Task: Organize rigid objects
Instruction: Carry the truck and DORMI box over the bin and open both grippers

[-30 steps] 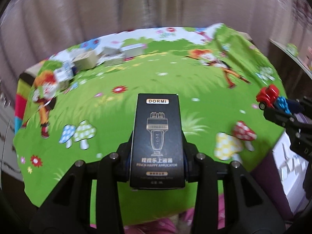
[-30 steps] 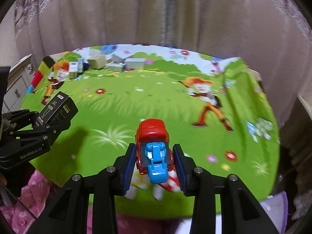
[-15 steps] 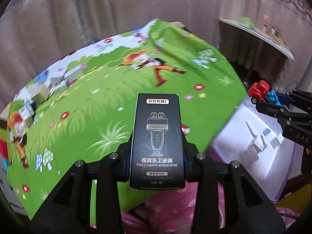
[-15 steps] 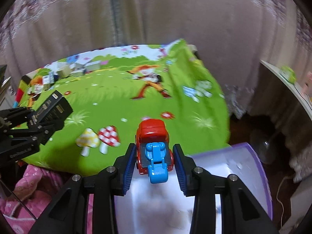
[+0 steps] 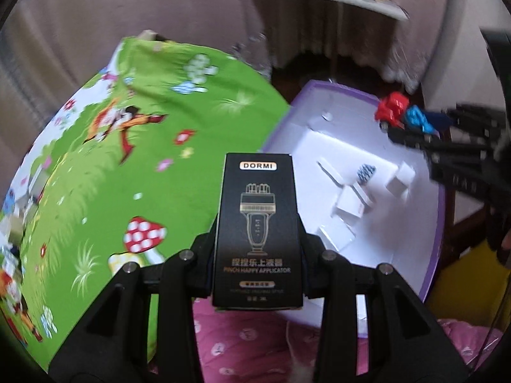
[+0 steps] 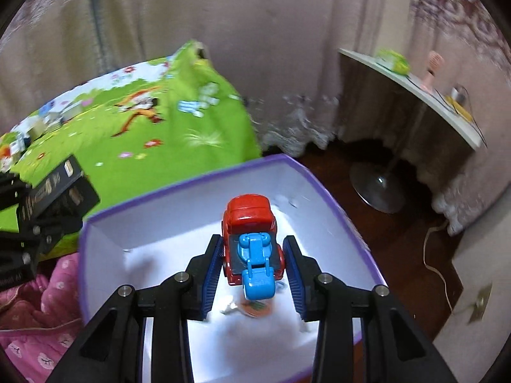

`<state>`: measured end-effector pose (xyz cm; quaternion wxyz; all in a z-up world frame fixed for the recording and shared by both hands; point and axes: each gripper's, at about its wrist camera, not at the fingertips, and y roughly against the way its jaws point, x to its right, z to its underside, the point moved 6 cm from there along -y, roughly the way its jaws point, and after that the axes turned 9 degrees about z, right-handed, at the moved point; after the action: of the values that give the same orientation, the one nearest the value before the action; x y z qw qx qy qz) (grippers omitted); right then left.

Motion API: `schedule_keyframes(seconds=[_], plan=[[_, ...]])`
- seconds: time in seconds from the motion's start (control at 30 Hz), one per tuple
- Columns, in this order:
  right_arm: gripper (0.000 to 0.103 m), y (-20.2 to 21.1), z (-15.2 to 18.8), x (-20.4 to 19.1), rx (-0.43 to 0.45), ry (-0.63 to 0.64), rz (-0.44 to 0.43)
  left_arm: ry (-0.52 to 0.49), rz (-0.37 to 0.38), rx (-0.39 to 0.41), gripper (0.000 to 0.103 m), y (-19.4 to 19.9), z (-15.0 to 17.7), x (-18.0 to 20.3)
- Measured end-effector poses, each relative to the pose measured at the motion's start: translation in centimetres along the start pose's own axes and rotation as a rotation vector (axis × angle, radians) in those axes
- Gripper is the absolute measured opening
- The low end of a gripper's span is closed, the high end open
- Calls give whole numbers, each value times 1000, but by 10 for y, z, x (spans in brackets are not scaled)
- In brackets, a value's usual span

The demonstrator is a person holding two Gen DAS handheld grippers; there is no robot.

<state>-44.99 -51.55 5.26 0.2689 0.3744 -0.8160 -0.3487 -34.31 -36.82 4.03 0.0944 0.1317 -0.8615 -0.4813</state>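
Black DORMI box (image 5: 258,229) sits tight in the left hand-held gripper (image 5: 257,249), by the purple-edged bin (image 5: 431,255). Red and blue toy truck (image 6: 252,239) is squeezed in the right hand-held gripper (image 6: 254,265), over that bin.

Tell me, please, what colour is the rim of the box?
Purple; the box is white inside. The right wrist view shows it best.

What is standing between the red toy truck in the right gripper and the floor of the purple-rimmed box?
Nothing visible. The toy truck, held by the right gripper, hangs over the box; only small items lie scattered on the white floor beneath.
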Motion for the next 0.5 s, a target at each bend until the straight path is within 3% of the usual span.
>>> schedule_keyframes(seconds=[0.2, 0.27, 0.33, 0.37, 0.5], plan=[[40, -14, 13, 22, -42, -51, 22, -41, 76, -27, 44, -21, 5, 28], [45, -18, 15, 23, -61, -67, 22, -43, 95, -5, 52, -18, 7, 29], [54, -22, 15, 22, -82, -67, 19, -34, 71, 31, 67, -12, 6, 23], [58, -23, 15, 22, -84, -64, 29, -23, 58, 52, 70, -8, 6, 18], [59, -18, 8, 17, -69, -76, 28, 43, -51, 126, 74, 12, 14, -29]])
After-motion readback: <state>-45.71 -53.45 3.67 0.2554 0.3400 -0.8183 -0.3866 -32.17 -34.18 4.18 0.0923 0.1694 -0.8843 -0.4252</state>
